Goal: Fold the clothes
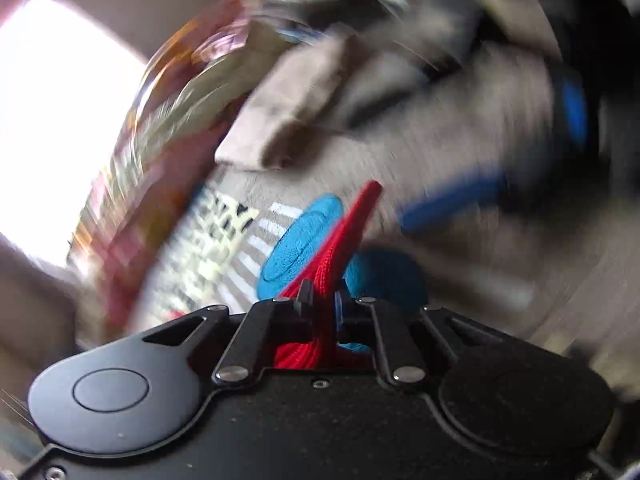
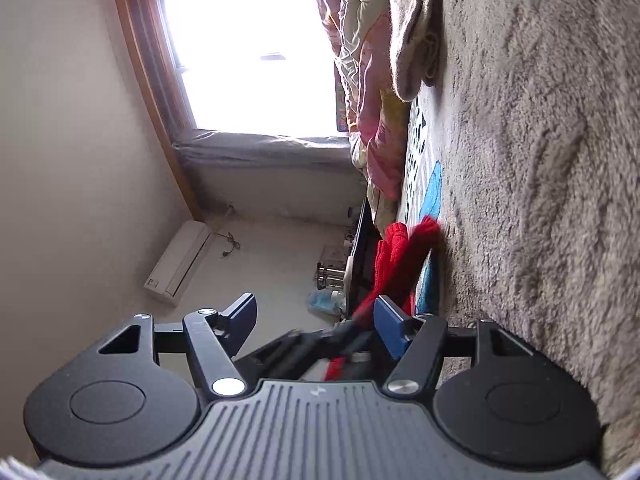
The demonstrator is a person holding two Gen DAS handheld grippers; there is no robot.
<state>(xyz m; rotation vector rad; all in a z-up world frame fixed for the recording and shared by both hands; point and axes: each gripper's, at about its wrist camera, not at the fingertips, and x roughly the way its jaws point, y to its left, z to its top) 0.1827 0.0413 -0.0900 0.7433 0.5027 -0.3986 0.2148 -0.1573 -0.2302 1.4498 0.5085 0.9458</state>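
A red knit garment [image 1: 340, 248] is pinched in my left gripper [image 1: 320, 300], which is shut on it; the cloth sticks up between the jaws. The left wrist view is badly blurred. My right gripper [image 2: 316, 320] stands open, its blue pads [image 2: 390, 328] wide apart. The red garment [image 2: 396, 256] hangs just beyond them against the bed surface. My left gripper [image 2: 316, 344] shows as a dark blur between the right fingers, holding the red cloth. In the left wrist view the right gripper [image 1: 516, 152] appears as two blurred blue pads.
A grey fuzzy blanket [image 2: 540, 160] with blue patches [image 1: 296, 240] covers the bed. A pink and orange quilt [image 2: 372, 100] is bunched along one side. A bright window [image 2: 248, 48] and a white wall unit [image 2: 180, 264] are behind it.
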